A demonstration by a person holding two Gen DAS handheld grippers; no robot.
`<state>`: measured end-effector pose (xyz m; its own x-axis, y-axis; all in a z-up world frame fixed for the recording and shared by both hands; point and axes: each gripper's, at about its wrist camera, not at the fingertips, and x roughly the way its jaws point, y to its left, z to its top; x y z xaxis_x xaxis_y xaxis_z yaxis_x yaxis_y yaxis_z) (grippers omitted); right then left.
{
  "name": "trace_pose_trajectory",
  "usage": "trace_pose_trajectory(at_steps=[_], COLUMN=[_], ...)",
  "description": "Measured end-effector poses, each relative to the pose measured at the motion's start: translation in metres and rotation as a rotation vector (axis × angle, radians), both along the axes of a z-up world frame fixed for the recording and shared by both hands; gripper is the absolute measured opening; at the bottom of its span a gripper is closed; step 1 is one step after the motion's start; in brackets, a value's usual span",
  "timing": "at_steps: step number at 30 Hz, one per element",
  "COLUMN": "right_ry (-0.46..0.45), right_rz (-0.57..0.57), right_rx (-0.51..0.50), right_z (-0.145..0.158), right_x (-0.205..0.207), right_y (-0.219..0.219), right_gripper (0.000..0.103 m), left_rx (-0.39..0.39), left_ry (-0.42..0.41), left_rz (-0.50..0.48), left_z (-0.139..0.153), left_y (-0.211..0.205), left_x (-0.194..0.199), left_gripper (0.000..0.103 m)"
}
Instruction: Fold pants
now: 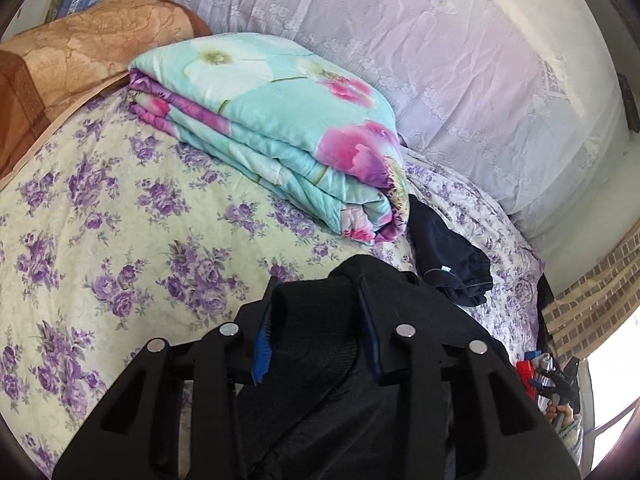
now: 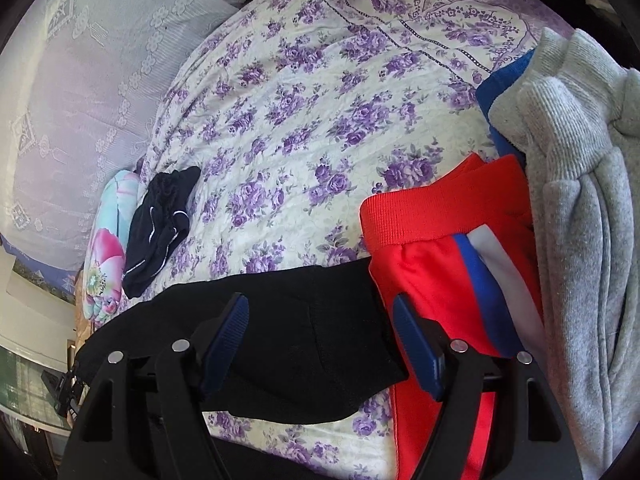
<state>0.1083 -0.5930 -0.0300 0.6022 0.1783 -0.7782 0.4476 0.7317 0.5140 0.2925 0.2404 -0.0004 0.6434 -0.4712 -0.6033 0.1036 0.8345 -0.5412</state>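
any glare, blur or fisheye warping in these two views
Left wrist view: sharp, strong barrel bending at the edges, blown-out window glare at lower right, black pants too dark for detail. Right wrist view: sharp, bedspread evenly lit, rim curved and vignetted, black fabric featureless.

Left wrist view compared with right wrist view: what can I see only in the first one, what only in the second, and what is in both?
Only the left wrist view shows the orange-brown blanket and the left gripper, closed on the black pants.

Only the right wrist view shows the red pants, the grey garment, a blue garment and the right gripper, open over the black pants.

Both show the black pants, the folded floral quilt, the dark navy garment beside it and the purple-flowered bedsheet.
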Motion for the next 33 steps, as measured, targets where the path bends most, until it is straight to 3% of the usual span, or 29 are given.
trace_pose_trajectory(at_steps=[4, 7, 8, 9, 11, 12, 14, 17, 20, 25, 28, 33], right_ry=[0.006, 0.103, 0.146, 0.180, 0.218, 0.227, 0.237, 0.215, 0.258, 0.342, 0.333, 0.356], right_rz=[0.074, 0.098, 0.087, 0.083, 0.072, 0.064, 0.059, 0.085, 0.126, 0.167, 0.166, 0.211], right_rx=[-0.013, -0.038, -0.081, -0.114, -0.128, -0.112, -0.086, -0.142, -0.197, -0.203, -0.194, -0.263], right_z=[-0.001, -0.018, -0.022, -0.026, -0.031, -0.034, -0.035, -0.021, -0.021, -0.031, -0.029, -0.029], right_x=[0.020, 0.039, 0.043, 0.046, 0.048, 0.048, 0.047, 0.044, 0.049, 0.067, 0.065, 0.067], right_y=[0.012, 0.014, 0.013, 0.011, 0.002, -0.004, -0.011, -0.005, 0.003, 0.003, 0.002, 0.009], right_gripper=[0.075, 0.068, 0.057, 0.041, 0.021, 0.012, 0.005, 0.008, 0.015, 0.015, 0.015, 0.015], left_rx=[-0.018, -0.015, -0.012, -0.011, -0.014, -0.011, -0.007, -0.008, -0.004, -0.012, -0.013, -0.025], left_ry=[0.031, 0.053, 0.058, 0.064, 0.072, 0.074, 0.079, 0.093, 0.101, 0.112, 0.118, 0.138], left_rz=[0.038, 0.057, 0.060, 0.063, 0.065, 0.065, 0.065, 0.068, 0.073, 0.082, 0.081, 0.092], left_z=[-0.010, -0.018, -0.020, -0.022, -0.025, -0.025, -0.027, -0.032, -0.034, -0.038, -0.041, -0.049], left_y=[0.007, 0.007, 0.007, 0.007, 0.007, 0.007, 0.006, 0.005, 0.004, 0.005, 0.006, 0.007], left_x=[0.007, 0.012, 0.013, 0.014, 0.016, 0.017, 0.020, 0.023, 0.026, 0.028, 0.027, 0.030], left_gripper=[0.035, 0.035, 0.035, 0.035, 0.035, 0.035, 0.035, 0.036, 0.036, 0.036, 0.037, 0.037])
